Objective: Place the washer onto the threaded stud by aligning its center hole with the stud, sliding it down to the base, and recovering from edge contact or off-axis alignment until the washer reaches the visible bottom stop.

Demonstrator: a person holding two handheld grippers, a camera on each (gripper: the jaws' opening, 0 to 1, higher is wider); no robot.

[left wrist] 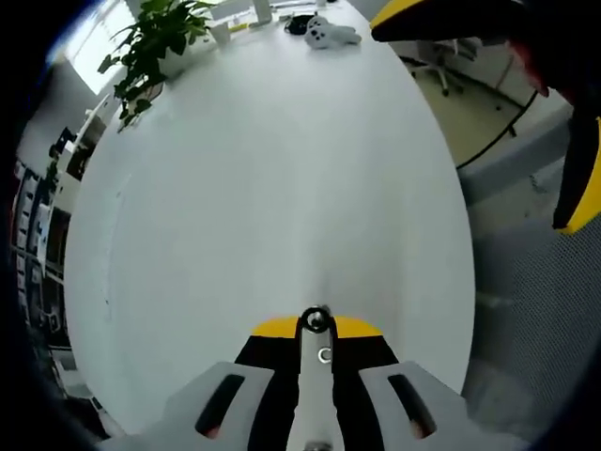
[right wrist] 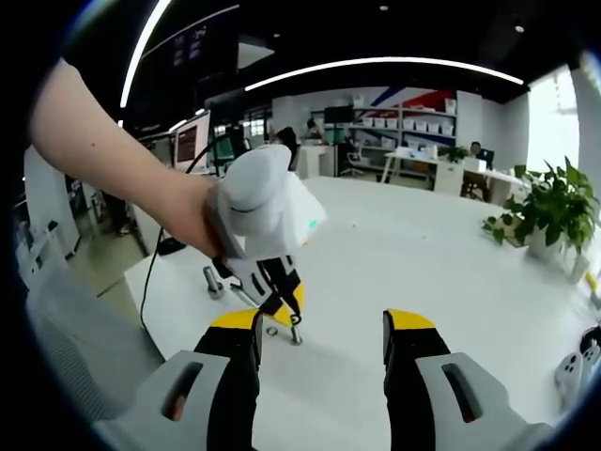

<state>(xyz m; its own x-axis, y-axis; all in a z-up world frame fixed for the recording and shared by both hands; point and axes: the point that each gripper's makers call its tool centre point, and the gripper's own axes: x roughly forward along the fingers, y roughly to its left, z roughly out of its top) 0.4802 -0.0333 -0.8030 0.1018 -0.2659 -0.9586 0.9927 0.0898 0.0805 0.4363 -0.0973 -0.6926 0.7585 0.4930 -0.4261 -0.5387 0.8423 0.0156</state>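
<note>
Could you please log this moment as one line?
left hand-held gripper shut on stud | right hand-held gripper open, empty | washer on table beside stud

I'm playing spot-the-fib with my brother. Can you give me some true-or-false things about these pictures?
1. The right gripper has its jaws wide apart. True.
2. The table is black. False: it is white.
3. A leafy plant stands on the table. True.
4. The right gripper holds the stud. False: the left gripper is closed on it.
5. A hand holds the left gripper. True.
</note>
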